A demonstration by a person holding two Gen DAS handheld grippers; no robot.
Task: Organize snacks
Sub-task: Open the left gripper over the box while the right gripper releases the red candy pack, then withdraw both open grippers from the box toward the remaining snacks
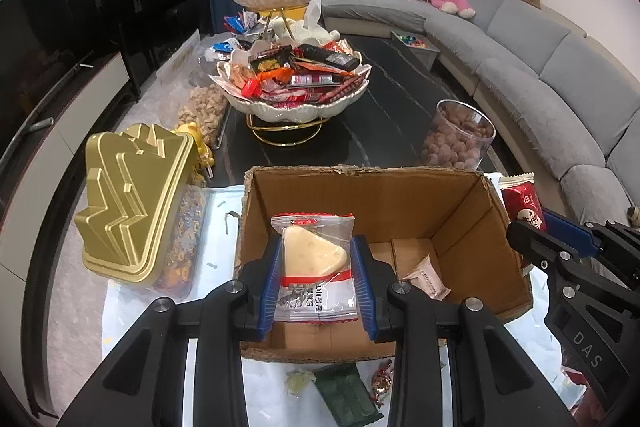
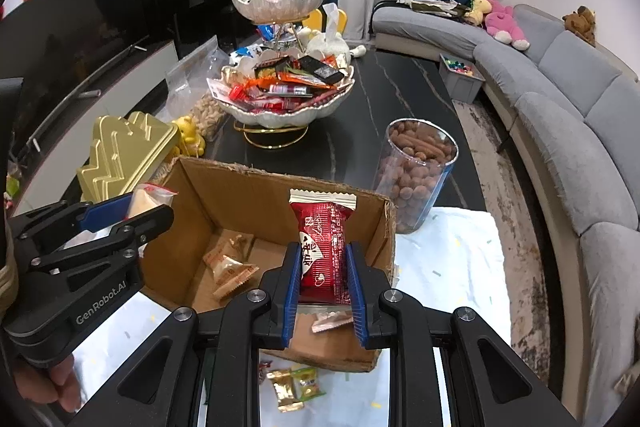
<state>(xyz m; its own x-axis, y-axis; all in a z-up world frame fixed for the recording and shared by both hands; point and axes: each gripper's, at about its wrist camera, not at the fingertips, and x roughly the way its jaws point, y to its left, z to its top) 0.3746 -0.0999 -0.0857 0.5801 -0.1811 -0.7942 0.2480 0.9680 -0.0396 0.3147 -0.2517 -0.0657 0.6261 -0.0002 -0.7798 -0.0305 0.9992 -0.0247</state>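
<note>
The left gripper (image 1: 316,267) clamps a clear-wrapped cheese-wedge snack (image 1: 314,255) over the open cardboard box (image 1: 460,211); the right gripper (image 2: 323,269) pinches a red snack packet (image 2: 325,247) there too. A gold lid (image 1: 132,203) and a jar of brown nuts (image 2: 416,171) flank the box. Only the right wrist view shows two beige packets (image 2: 228,263) inside.
</note>
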